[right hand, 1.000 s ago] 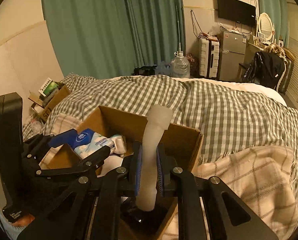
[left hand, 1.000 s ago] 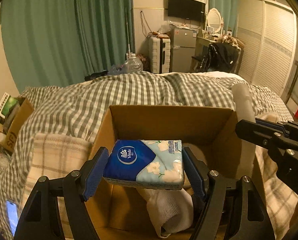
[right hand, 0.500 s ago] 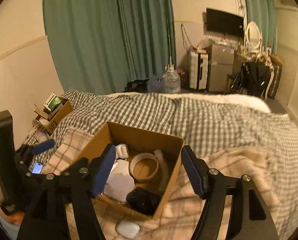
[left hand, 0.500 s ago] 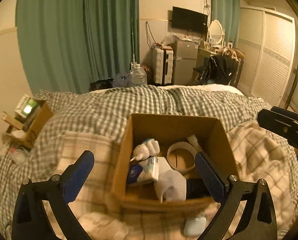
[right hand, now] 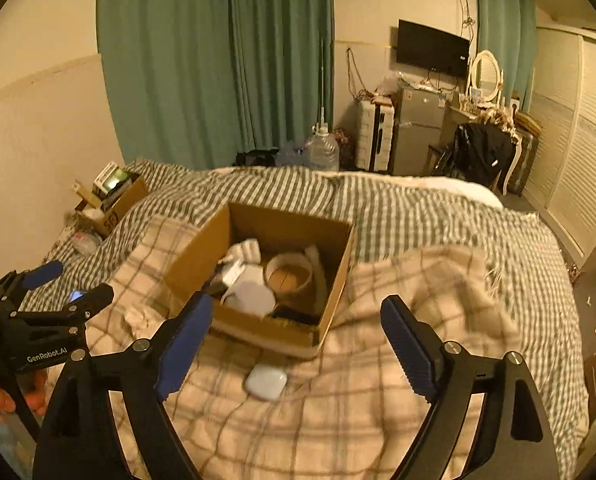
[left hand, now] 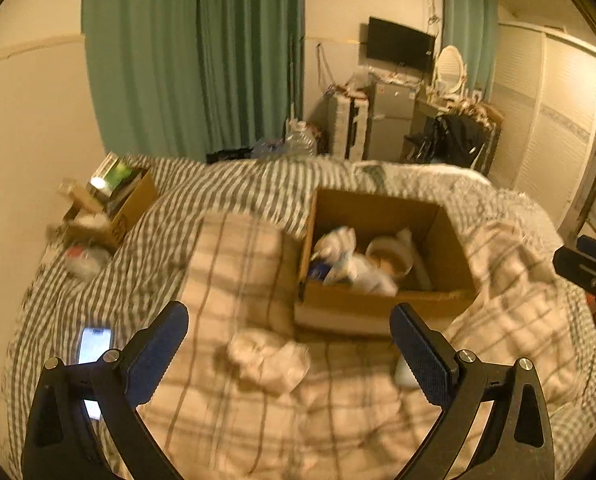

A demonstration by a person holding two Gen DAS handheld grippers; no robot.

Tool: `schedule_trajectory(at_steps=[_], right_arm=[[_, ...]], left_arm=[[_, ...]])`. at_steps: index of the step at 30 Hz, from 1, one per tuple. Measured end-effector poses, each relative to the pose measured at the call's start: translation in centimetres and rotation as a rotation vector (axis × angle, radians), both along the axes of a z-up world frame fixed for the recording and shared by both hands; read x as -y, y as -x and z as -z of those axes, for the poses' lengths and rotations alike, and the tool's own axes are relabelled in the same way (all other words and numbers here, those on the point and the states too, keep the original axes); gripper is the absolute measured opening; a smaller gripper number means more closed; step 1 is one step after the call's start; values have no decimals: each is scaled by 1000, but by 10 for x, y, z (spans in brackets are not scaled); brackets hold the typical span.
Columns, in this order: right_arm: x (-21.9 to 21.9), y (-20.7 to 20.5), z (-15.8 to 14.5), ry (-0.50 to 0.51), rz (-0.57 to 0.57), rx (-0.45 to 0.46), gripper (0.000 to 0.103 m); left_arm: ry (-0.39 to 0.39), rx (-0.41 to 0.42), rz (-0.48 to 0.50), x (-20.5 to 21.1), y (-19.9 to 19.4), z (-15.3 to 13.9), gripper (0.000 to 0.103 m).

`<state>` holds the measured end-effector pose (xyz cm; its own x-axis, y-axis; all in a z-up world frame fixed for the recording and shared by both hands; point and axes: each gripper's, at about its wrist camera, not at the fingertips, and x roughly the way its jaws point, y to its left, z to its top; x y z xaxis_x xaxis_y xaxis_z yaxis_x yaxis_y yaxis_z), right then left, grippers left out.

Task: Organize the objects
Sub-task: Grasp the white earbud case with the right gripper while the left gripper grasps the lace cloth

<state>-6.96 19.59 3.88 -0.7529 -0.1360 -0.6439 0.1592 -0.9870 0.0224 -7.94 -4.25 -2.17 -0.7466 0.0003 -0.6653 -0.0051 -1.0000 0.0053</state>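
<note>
Both held spread wide and empty above the bed: left gripper (left hand: 289, 344) over the plaid blanket (left hand: 234, 276), right gripper (right hand: 296, 334) facing the cardboard box (right hand: 258, 326). Box set on the blanket, open at the top, loaded with a tape roll (right hand: 289, 276), a white cloth (right hand: 246, 251) and a white cup-shaped item (right hand: 254, 294); other contents too blurred to name. Outside the box, just beside its near wall: a small white case (right hand: 266, 381). To the left of that, also on the blanket: a crumpled white piece (left hand: 270, 362). Near the left edge of the bed, a lit phone (left hand: 94, 344).
</note>
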Motion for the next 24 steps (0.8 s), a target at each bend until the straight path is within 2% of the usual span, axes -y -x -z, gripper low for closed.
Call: schedule_trajectory(at_steps=[3, 7, 10, 13, 17, 22, 24], right_arm=[[6, 0, 28, -9, 10, 41, 86], [14, 11, 75, -28, 11, 112, 86], [22, 21, 106, -59, 1, 160, 86], [28, 33, 136, -74, 1, 215, 86], [39, 48, 156, -68, -21, 260, 86], [59, 63, 186, -103, -35, 286, 86], [63, 65, 203, -117, -40, 330, 74]], left_arm=[[5, 29, -40, 8, -7, 29, 103], [-35, 67, -68, 18, -6, 64, 103], [-16, 104, -57, 19, 5, 84, 103], [-1, 128, -78, 24, 15, 100, 103], [-31, 144, -103, 28, 22, 113, 103], [-9, 172, -70, 23, 25, 126, 103], [-17, 192, -72, 24, 26, 131, 103]])
